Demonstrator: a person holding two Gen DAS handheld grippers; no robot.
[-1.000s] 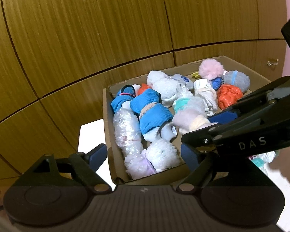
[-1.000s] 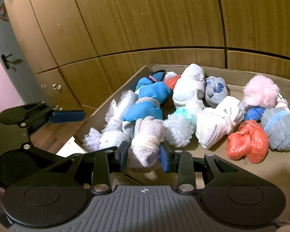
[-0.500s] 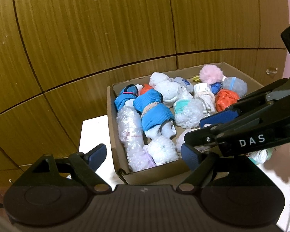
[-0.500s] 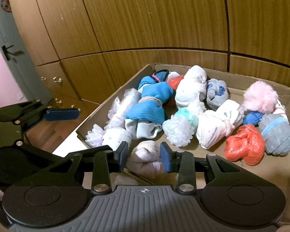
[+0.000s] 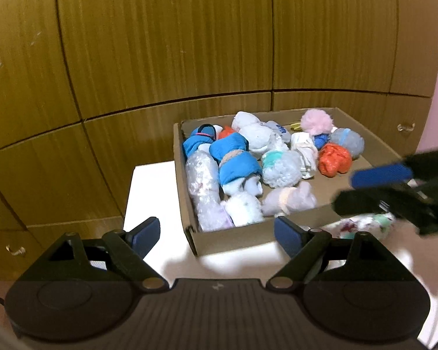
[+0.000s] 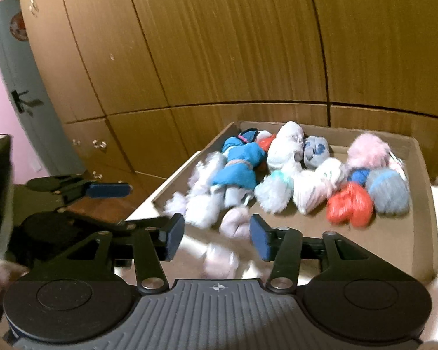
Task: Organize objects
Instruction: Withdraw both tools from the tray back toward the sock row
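A cardboard box (image 5: 248, 240) on a white table holds several rolled socks: blue, white, orange, pink, grey. A pale lilac sock roll (image 5: 289, 198) lies inside against the box's front wall. My right gripper (image 6: 217, 237) hangs just in front of that roll (image 6: 236, 224). Its jaws are opening, and the pads stand clear of the roll on both sides. My left gripper (image 5: 217, 234) is open and empty, near the box's front left corner. The right gripper (image 5: 370, 188) shows blurred over the box's front right.
A white patterned sock roll (image 5: 365, 224) lies on the table (image 5: 151, 192) outside the box, under the right gripper. Wooden cabinet doors (image 5: 189, 43) rise behind the box. A grey door (image 6: 17, 87) stands at the far left. The box's right part shows bare floor (image 6: 394, 242).
The right gripper has let go of the pale lilac roll, which now rests inside the box's front, and has drawn back and up. The left gripper has backed away a little.
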